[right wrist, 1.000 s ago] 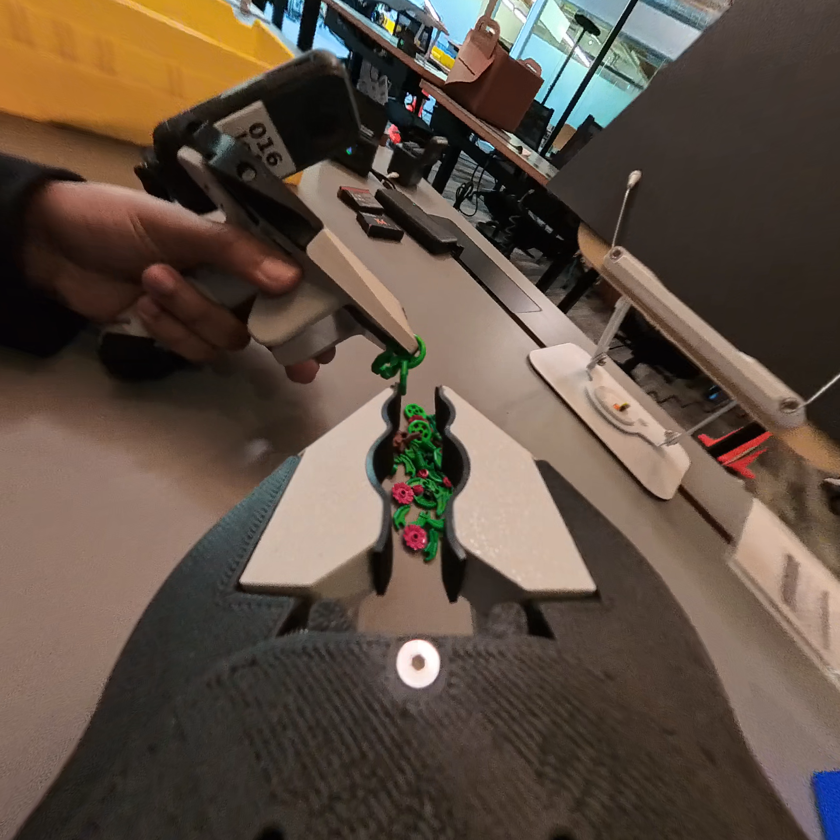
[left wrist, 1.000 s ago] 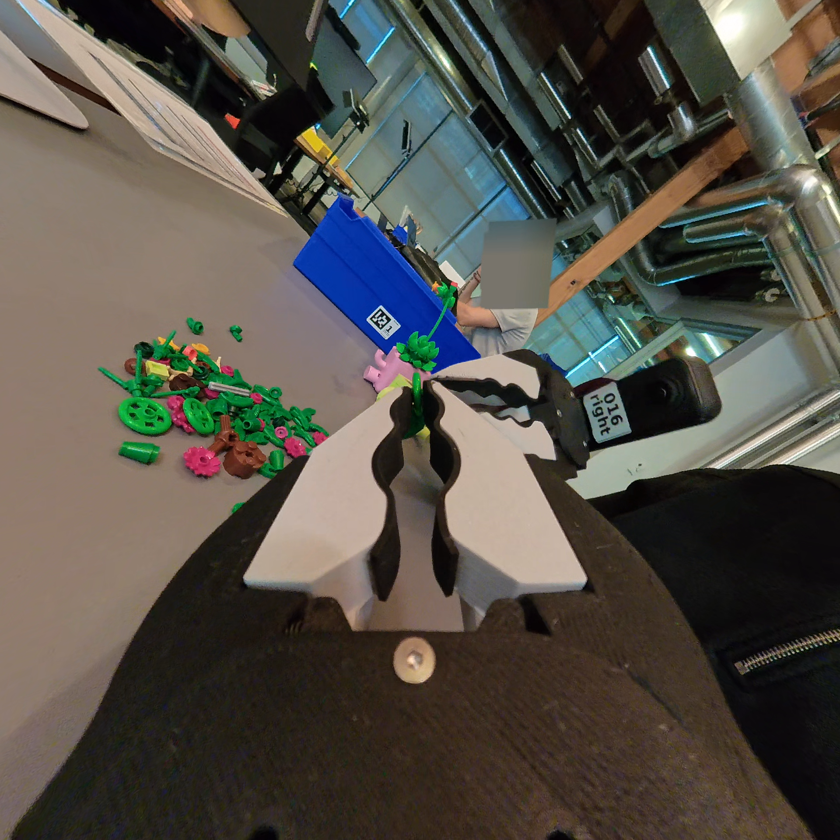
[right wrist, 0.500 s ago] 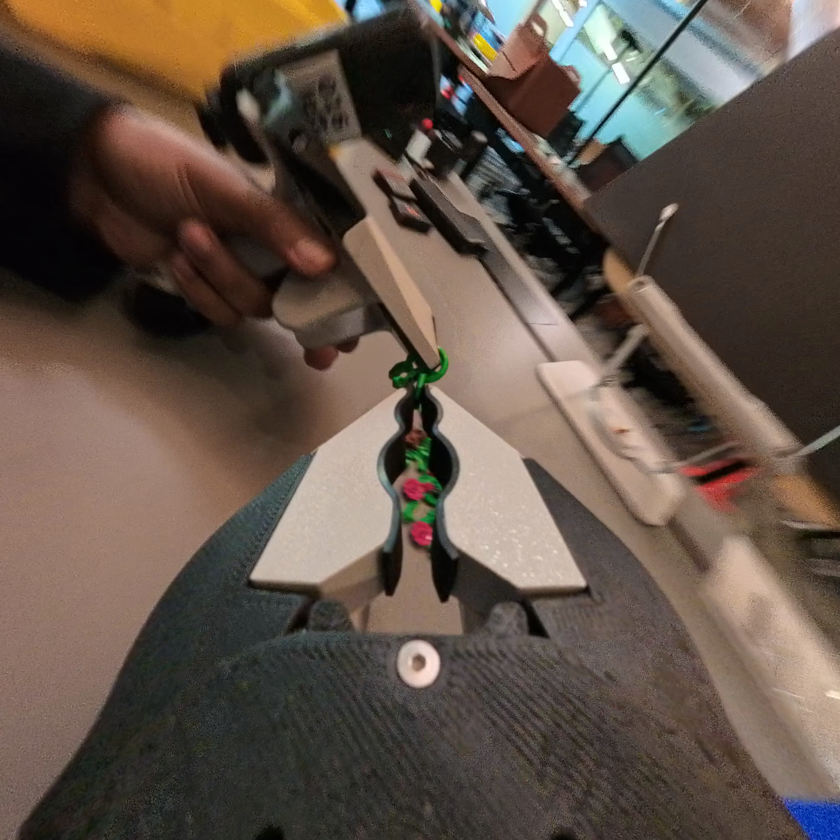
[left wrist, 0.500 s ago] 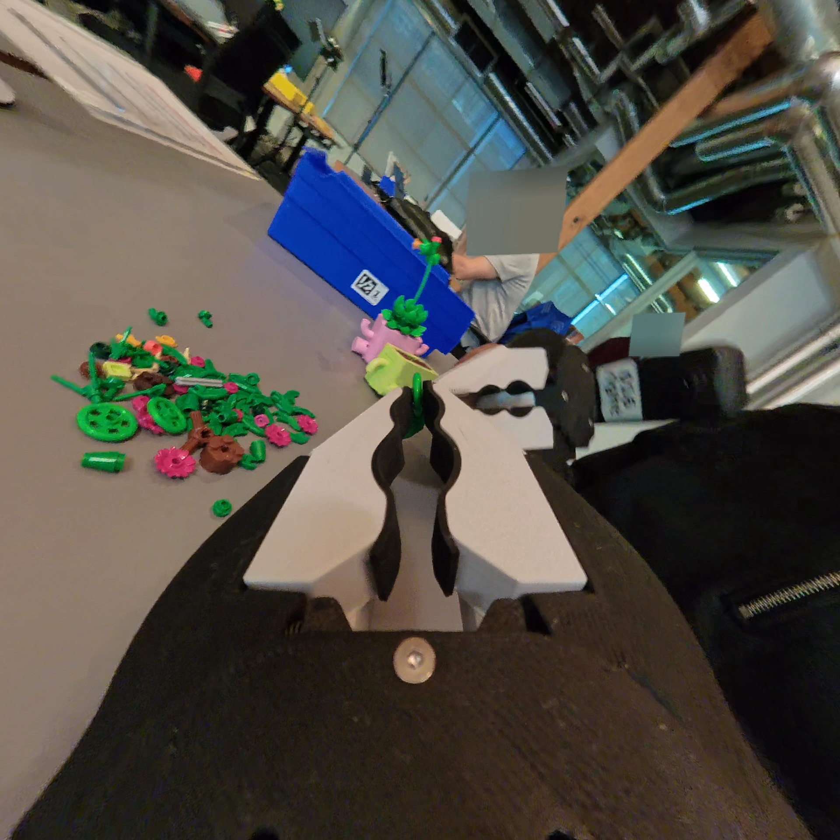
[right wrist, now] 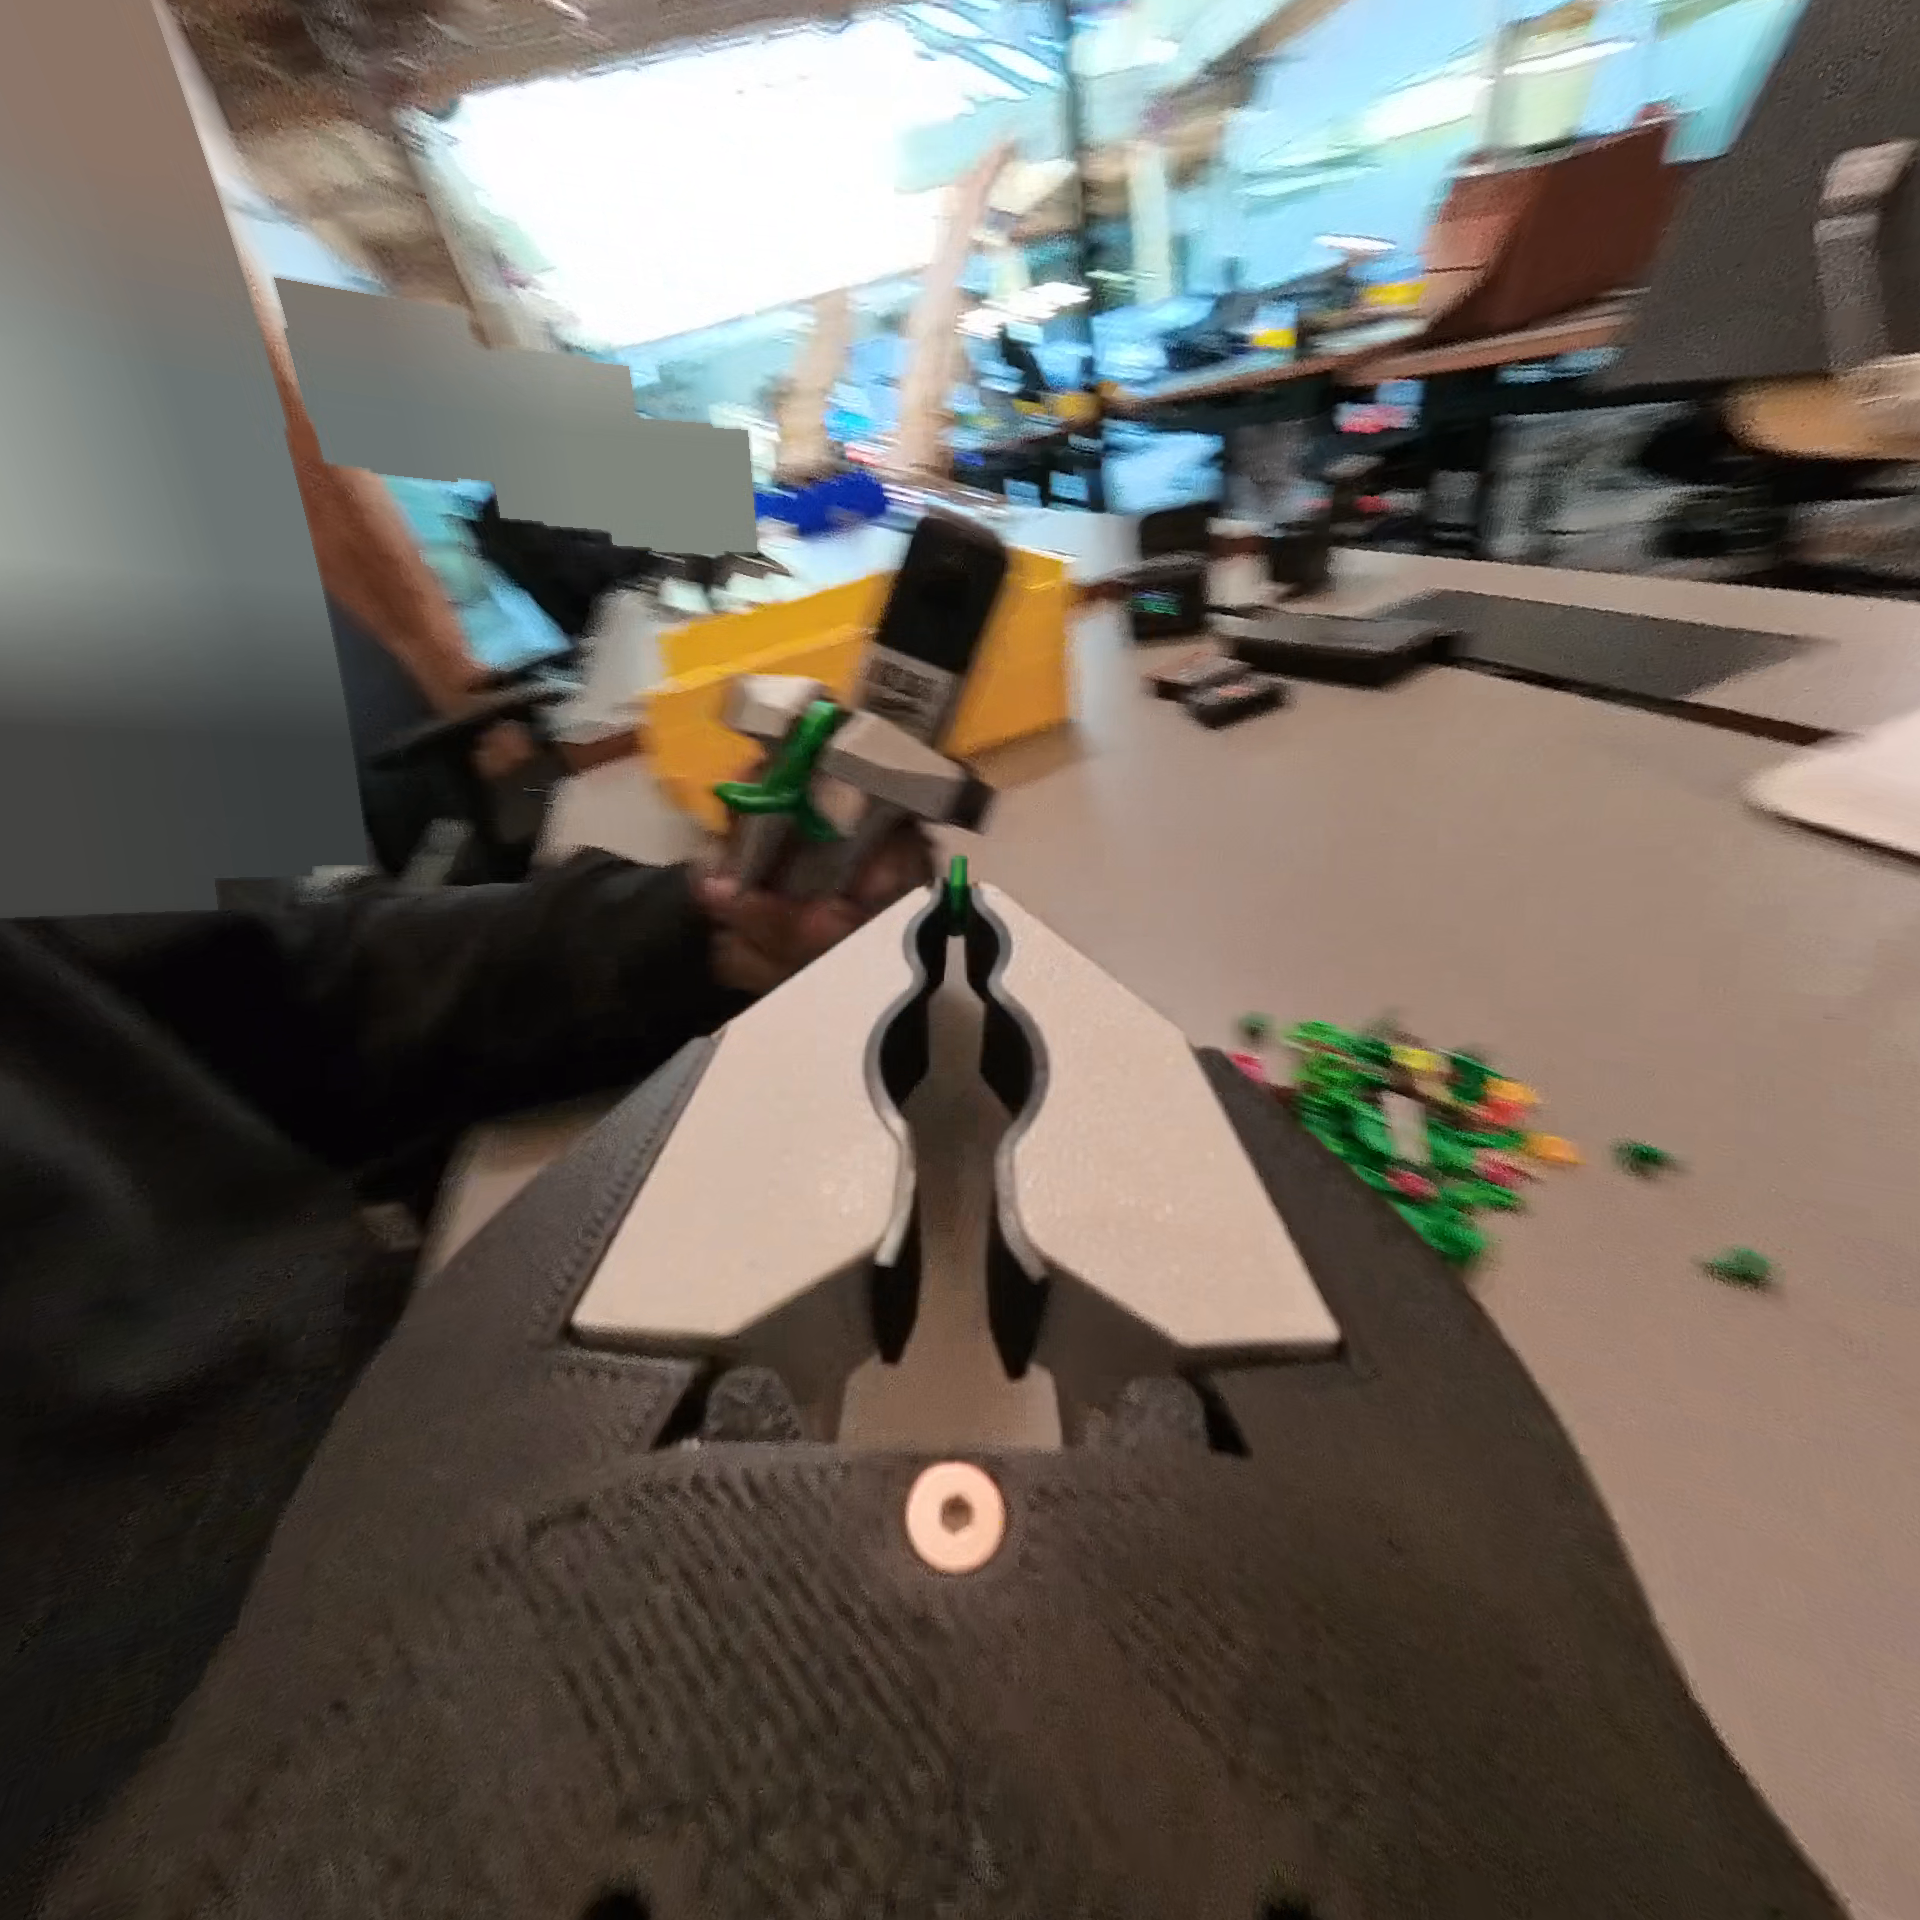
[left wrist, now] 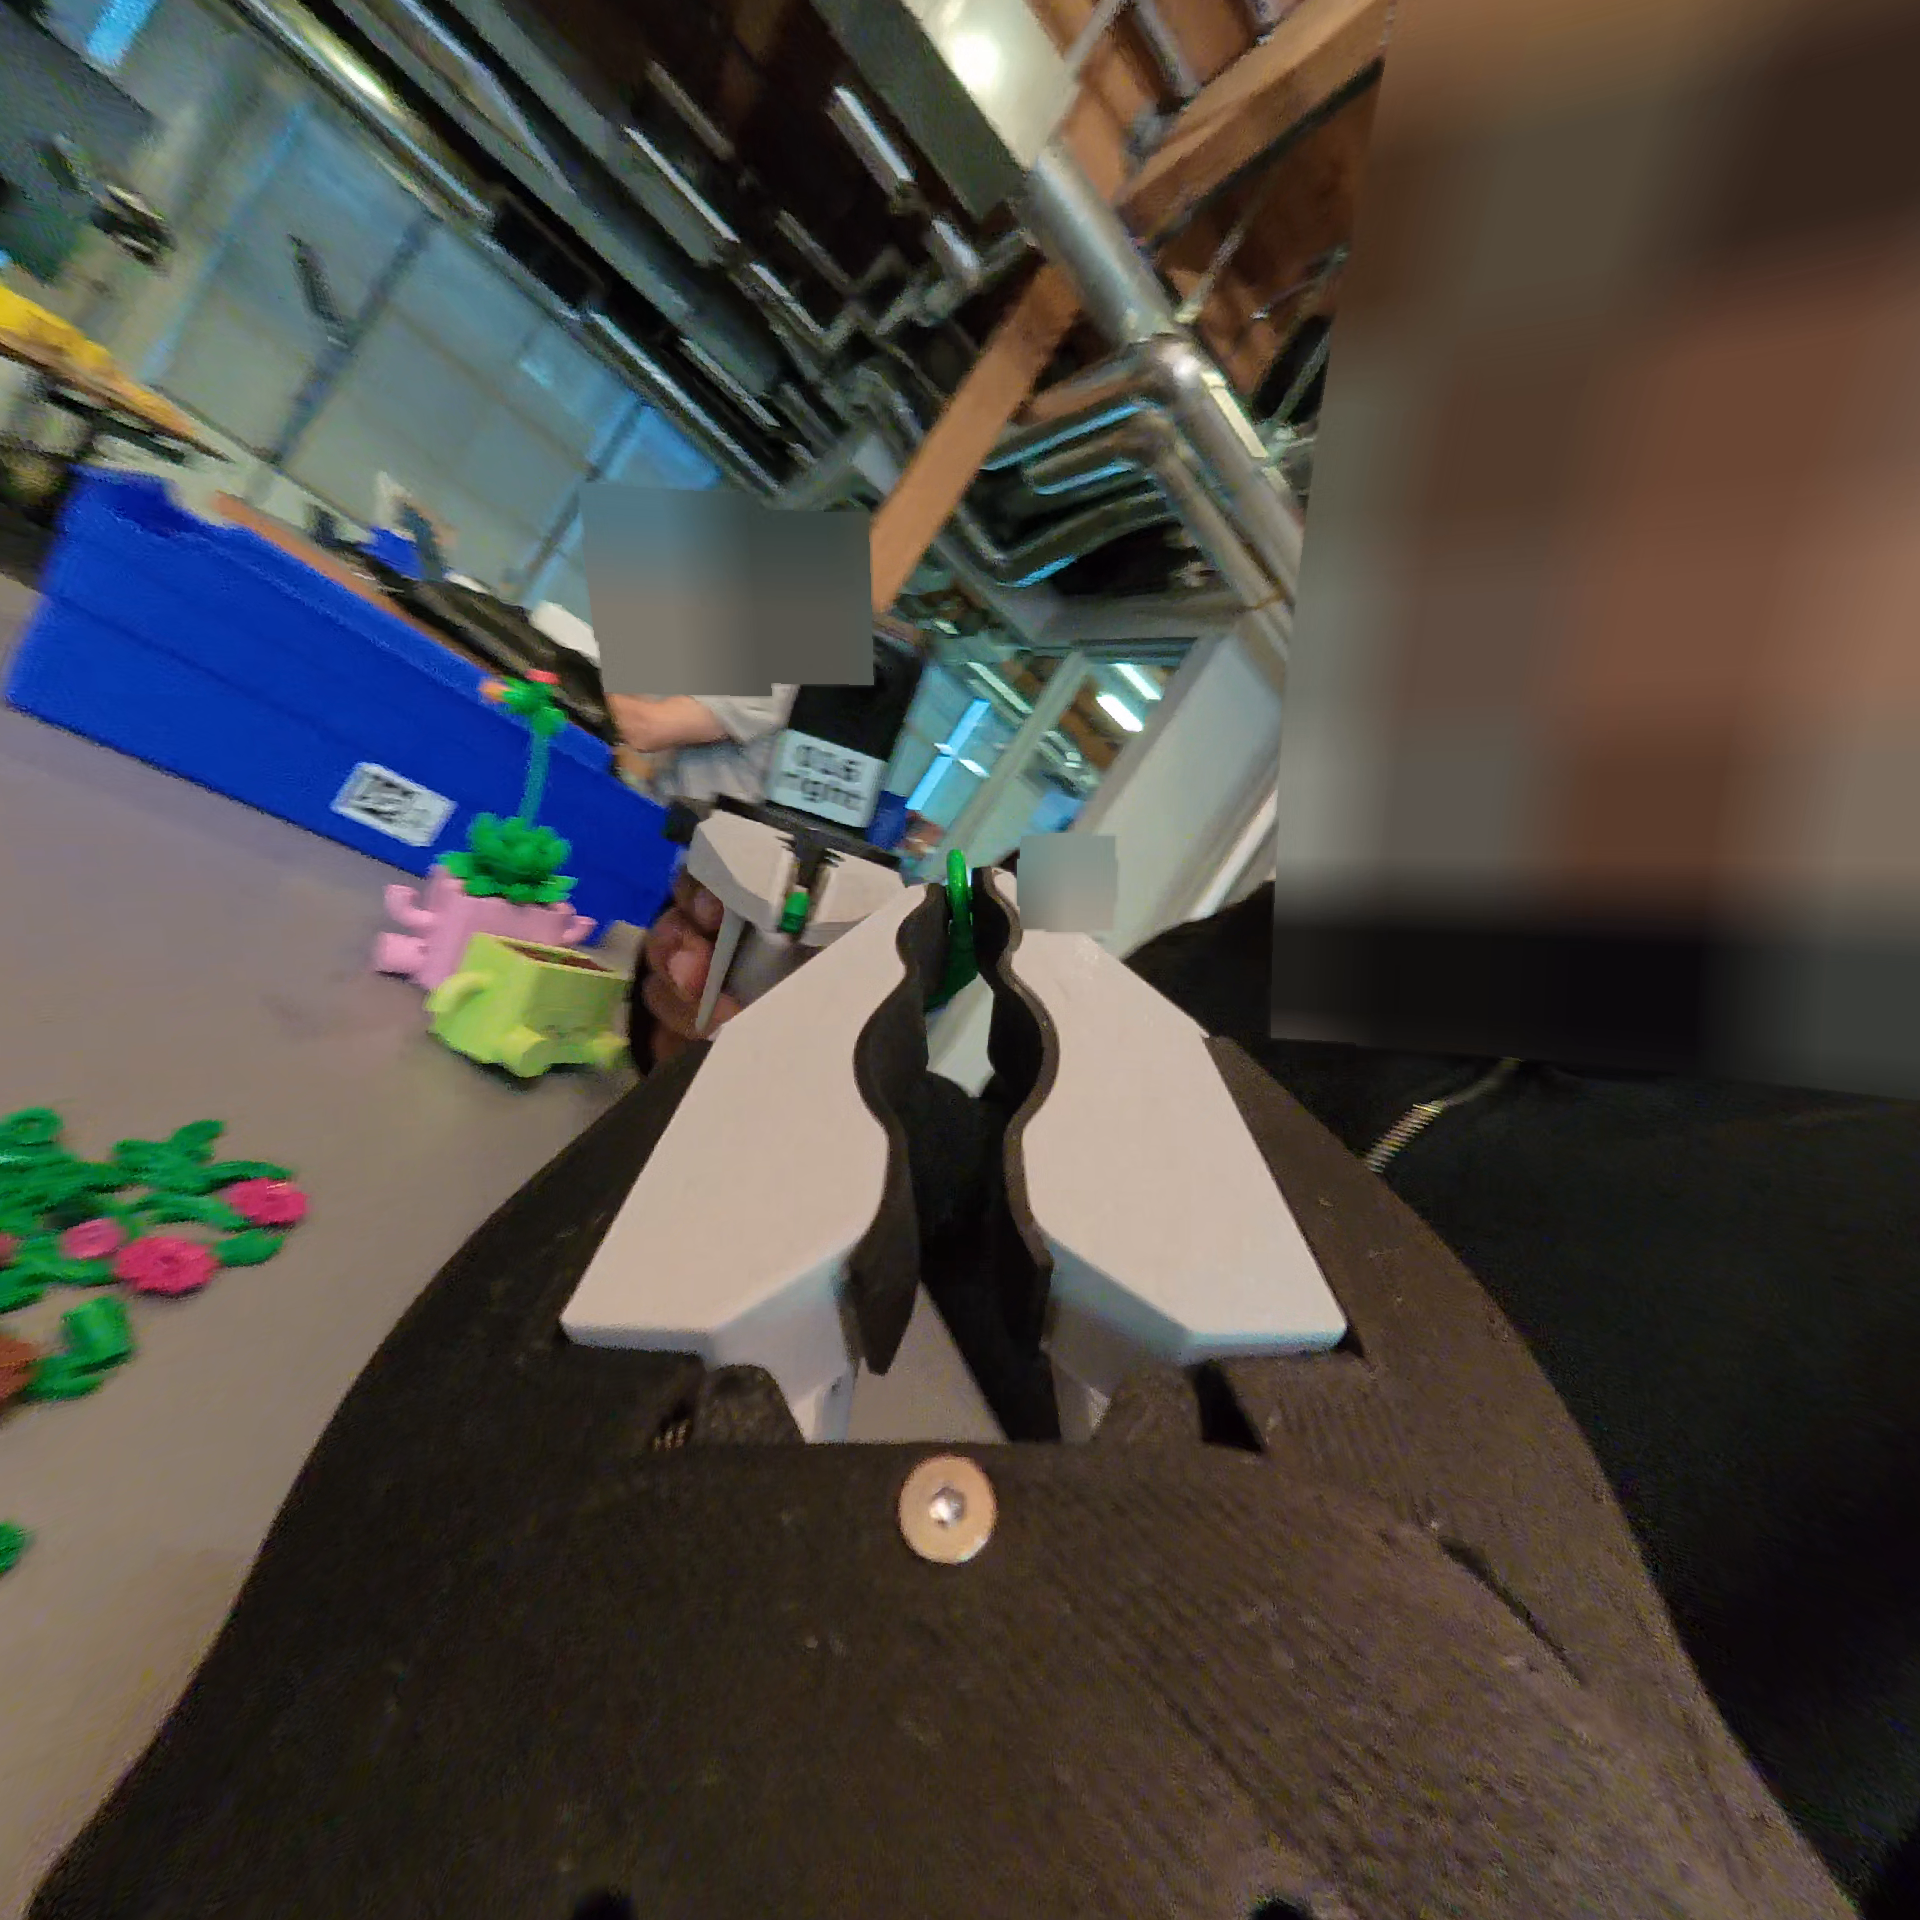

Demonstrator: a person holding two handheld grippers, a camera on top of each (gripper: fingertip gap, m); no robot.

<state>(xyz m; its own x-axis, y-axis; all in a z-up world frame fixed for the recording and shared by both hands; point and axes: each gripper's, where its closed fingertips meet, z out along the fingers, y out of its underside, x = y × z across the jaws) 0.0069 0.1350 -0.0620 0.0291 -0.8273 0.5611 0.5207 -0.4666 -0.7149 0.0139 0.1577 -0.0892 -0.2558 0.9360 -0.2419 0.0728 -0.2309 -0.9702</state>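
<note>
Pinched between the tips of the left gripper (left wrist: 961,902), a slender green plastic vine piece with curled tendrils (left wrist: 958,940) is held with its long axis running roughly along the fingers, one end poking just past the tips. In the right wrist view the same piece (right wrist: 792,774) is seen crossing that gripper's closed tips (right wrist: 805,764), its curled ends sticking out to either side.

A second, smaller green plastic stub (right wrist: 957,891) is clamped at the very tips of the right gripper (right wrist: 957,904), only a short end showing beyond the dark pads. The same stub (left wrist: 794,910) is seen in the left wrist view, caught in the right gripper's tips (left wrist: 798,902).

Both grippers are raised above the grey table (left wrist: 177,935) and turned toward each other, near but apart, the left gripper lying ahead and to the left of the right gripper's tips.

Farther out, a pink toy-brick pot with a green plant and tall stem (left wrist: 488,904) stands touching a lime-green brick pot (left wrist: 530,1003). A loose pile of green and magenta plastic bits (right wrist: 1397,1127) is spread on the table, with a blue bin (left wrist: 260,675) behind the pots and a yellow bin (right wrist: 790,665) elsewhere.
</note>
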